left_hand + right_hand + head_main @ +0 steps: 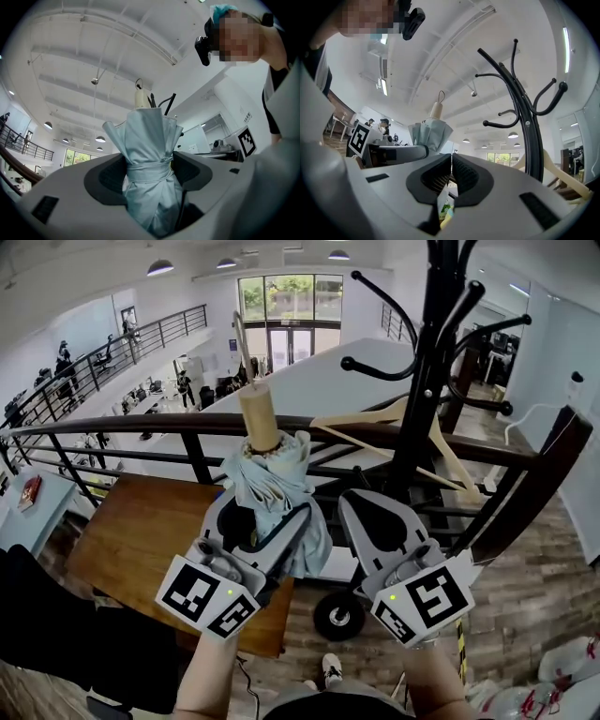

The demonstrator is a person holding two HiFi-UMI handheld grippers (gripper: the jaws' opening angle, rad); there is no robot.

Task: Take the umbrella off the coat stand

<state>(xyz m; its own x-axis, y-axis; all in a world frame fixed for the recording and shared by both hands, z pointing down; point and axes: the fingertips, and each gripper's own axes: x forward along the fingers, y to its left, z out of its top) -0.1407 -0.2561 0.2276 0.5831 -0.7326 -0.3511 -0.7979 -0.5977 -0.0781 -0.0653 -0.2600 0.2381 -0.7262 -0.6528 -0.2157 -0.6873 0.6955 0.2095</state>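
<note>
Left hand-held gripper (261,521) is clamped on the umbrella (274,486) - pale blue, folded, held upright with its handle (258,414) pointing up. In the left gripper view both jaws press on the fabric right at the strap (149,169) wrapped round the bundle; folds flare out above the jaws and the rest hangs below between them. A thin cord loop (440,96) sits at the handle's top.

Right hand-held gripper (367,514) is closed and empty - in the right gripper view its 2 dark pads (465,177) meet with only a thin slit between them and nothing in it. It sits just beside the left one, both pointing up and away from the person.

Umbrella is off the coat stand (427,362) and not touching it: the black stand with curved hooks rises to the right, behind the right hand-held gripper. A wooden hanger (417,432) hangs on the stand. A dark railing (141,424) runs across behind both tools, and the handle rises in front of it. A lower floor shows beyond the railing.
</note>
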